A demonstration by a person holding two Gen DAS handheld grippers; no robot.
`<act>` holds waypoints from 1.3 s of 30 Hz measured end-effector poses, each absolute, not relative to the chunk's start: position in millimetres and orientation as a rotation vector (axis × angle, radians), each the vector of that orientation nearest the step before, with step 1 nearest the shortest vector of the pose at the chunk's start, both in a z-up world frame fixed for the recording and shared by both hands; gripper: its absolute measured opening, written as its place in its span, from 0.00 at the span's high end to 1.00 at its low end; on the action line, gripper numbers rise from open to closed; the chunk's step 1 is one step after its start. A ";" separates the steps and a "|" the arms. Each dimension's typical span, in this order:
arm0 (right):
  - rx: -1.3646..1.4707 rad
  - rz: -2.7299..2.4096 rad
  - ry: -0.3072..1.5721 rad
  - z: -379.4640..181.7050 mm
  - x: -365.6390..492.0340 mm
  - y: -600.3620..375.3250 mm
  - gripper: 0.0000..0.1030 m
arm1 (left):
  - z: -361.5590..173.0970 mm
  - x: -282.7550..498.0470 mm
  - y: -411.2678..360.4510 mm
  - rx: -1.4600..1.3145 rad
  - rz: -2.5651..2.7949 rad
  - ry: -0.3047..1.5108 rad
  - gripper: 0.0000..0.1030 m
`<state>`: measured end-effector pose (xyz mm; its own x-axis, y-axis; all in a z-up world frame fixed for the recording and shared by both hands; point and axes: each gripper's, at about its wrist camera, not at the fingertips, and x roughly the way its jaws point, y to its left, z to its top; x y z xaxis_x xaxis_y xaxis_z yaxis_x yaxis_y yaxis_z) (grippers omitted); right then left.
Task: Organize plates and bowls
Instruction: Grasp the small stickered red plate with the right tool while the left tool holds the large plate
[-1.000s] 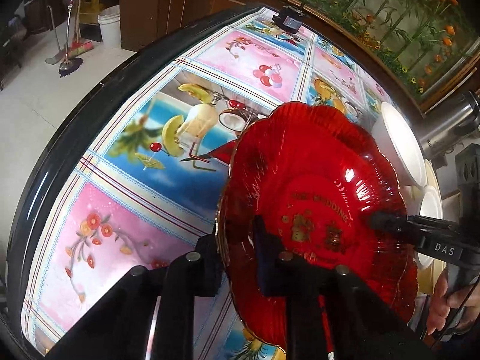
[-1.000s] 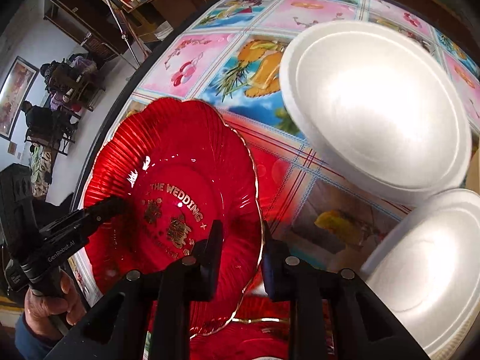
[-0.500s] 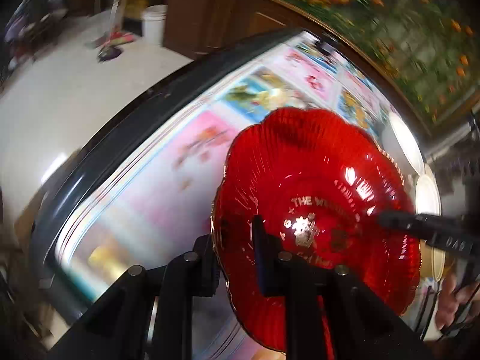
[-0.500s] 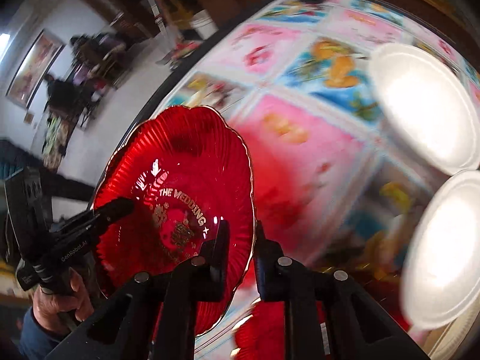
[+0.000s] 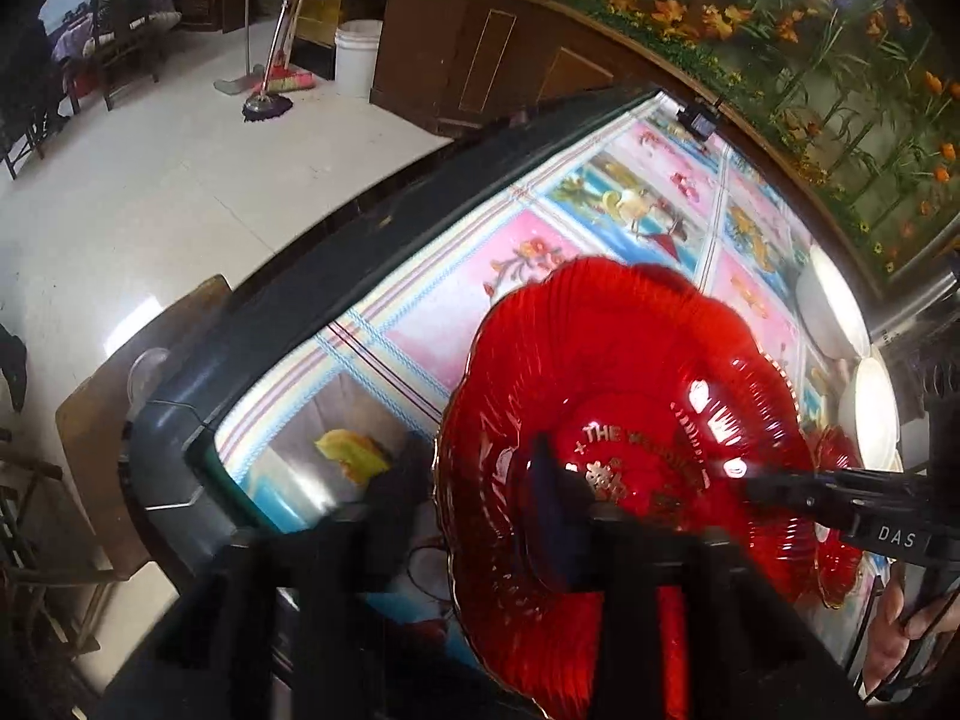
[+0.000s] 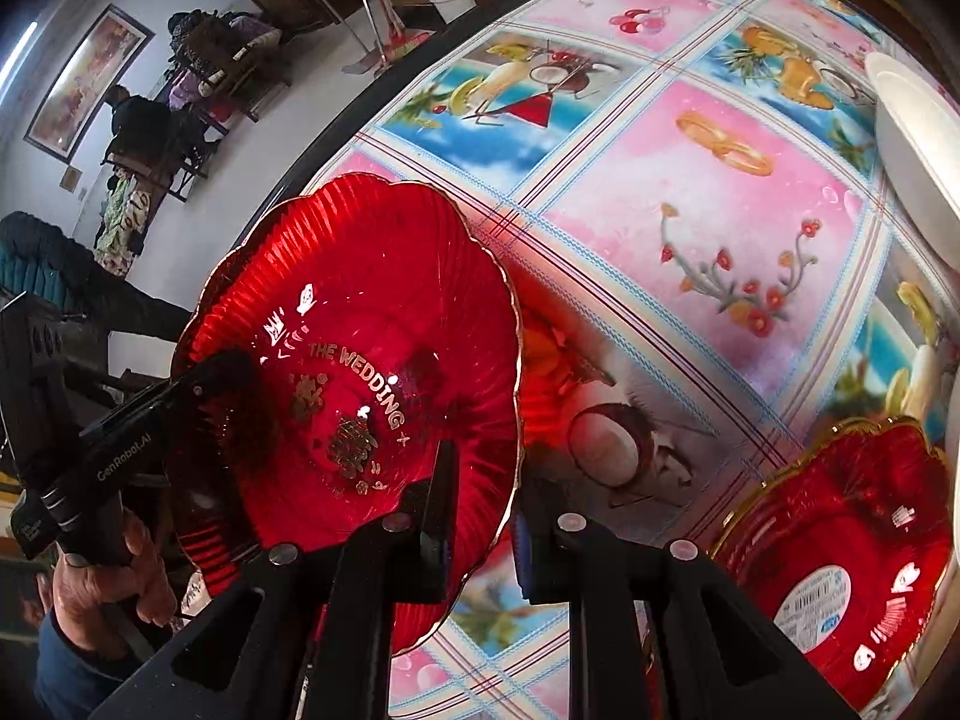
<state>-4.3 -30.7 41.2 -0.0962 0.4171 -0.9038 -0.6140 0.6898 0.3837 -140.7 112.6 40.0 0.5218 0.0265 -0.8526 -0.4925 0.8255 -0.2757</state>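
A red scalloped plate (image 5: 630, 372) with gold lettering hangs tilted above the table's left edge. Its near rim lies between my left gripper's (image 5: 474, 486) fingers; the jaws are opening and stand apart from the rim. My right gripper (image 6: 480, 516) is shut on the opposite rim of the same plate (image 6: 360, 312). The left wrist view shows the right gripper (image 5: 840, 504) reaching in from the right. In the right wrist view the left gripper (image 6: 180, 396) comes in from the left, held by a hand (image 6: 102, 582). A second red plate (image 6: 840, 570) with a sticker lies on the table.
The table (image 5: 300, 312) has a dark rim and a bright fruit-print cloth (image 6: 690, 228). White foam plates (image 5: 834, 312) sit at the far right. A small black device (image 5: 696, 117) stands at the far edge. A wooden chair (image 5: 108, 438) and bare floor lie left of the table.
Both grippers carried the red plate left, toward the table's corner. The left gripper's jaws have spread off the rim. The second red plate has come into the right wrist view.
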 end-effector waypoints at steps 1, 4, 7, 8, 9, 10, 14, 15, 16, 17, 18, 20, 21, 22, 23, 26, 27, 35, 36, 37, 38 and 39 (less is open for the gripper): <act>-0.173 0.873 1.420 44.5 -4.9 -32.2 0.82 | 42.7 -142.4 113.3 -0.530 0.330 0.970 0.45; -0.165 0.876 1.395 56.6 -7.5 -41.6 0.78 | 50.4 -145.9 114.7 -0.525 0.330 0.958 0.44; -0.140 0.880 1.357 70.9 -10.7 -58.4 0.77 | 56.4 -153.4 115.6 -0.524 0.337 0.949 0.44; -0.127 0.876 1.348 74.5 -11.2 -65.0 0.77 | 58.7 -156.5 115.7 -0.527 0.337 0.946 0.44; -0.111 0.865 1.338 78.3 -11.2 -73.6 0.77 | 60.9 -158.7 115.7 -0.530 0.338 0.941 0.44; -0.095 0.850 1.330 81.4 -10.5 -82.2 0.77 | 65.2 -163.3 115.4 -0.530 0.343 0.930 0.44; -0.029 0.744 1.321 82.2 -1.1 -125.8 0.77 | 81.0 -175.7 111.7 -0.509 0.367 0.891 0.44; -0.019 0.708 1.328 78.3 2.6 -139.2 0.76 | 85.0 -178.9 111.0 -0.507 0.371 0.881 0.44; -0.017 0.684 1.335 75.3 4.9 -148.3 0.75 | 90.3 -181.5 108.7 -0.505 0.367 0.868 0.44; -0.017 0.651 1.345 70.2 7.1 -158.2 0.75 | 94.6 -182.7 106.6 -0.501 0.364 0.860 0.44; -0.014 0.628 1.353 66.3 8.4 -164.7 0.75 | 99.2 -183.2 104.5 -0.496 0.361 0.853 0.44; -0.003 0.590 1.381 55.5 9.7 -179.4 0.75 | 109.1 -181.9 96.6 -0.481 0.343 0.837 0.44; -0.007 0.576 1.389 51.5 9.8 -182.6 0.75 | 112.9 -180.5 93.4 -0.473 0.333 0.832 0.44; -0.011 0.560 1.400 46.3 9.1 -186.7 0.75 | 117.9 -179.5 88.5 -0.462 0.320 0.826 0.44; -0.008 0.547 1.411 40.6 8.7 -191.0 0.75 | 122.3 -177.7 83.5 -0.451 0.307 0.820 0.44; 0.029 0.549 1.424 32.2 6.9 -201.5 0.74 | 132.4 -171.3 67.4 -0.421 0.263 0.817 0.44; 0.017 0.547 1.420 33.0 6.0 -201.6 0.74 | 134.1 -169.9 63.5 -0.415 0.252 0.817 0.43; 0.000 0.592 1.442 34.1 -17.8 -208.0 0.65 | 135.8 -150.9 18.4 -0.356 0.132 0.855 0.43; -0.013 0.601 1.445 34.6 -22.9 -207.8 0.63 | 134.7 -147.9 13.1 -0.350 0.117 0.862 0.43; -0.021 0.611 1.454 33.7 -27.7 -207.7 0.61 | 133.6 -145.4 8.2 -0.344 0.106 0.869 0.43; -0.022 0.619 1.462 33.6 -31.9 -208.0 0.60 | 132.4 -143.6 3.5 -0.340 0.093 0.874 0.43; -0.021 0.626 1.472 33.4 -36.3 -208.9 0.60 | 131.3 -140.7 -1.9 -0.335 0.077 0.880 0.43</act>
<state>-36.3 -208.9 33.4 -0.0293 0.3786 -0.9251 -0.4039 0.8421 0.3574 -140.7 -1.9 131.3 0.6383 -0.0706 -0.7666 -0.2028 0.9452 -0.2559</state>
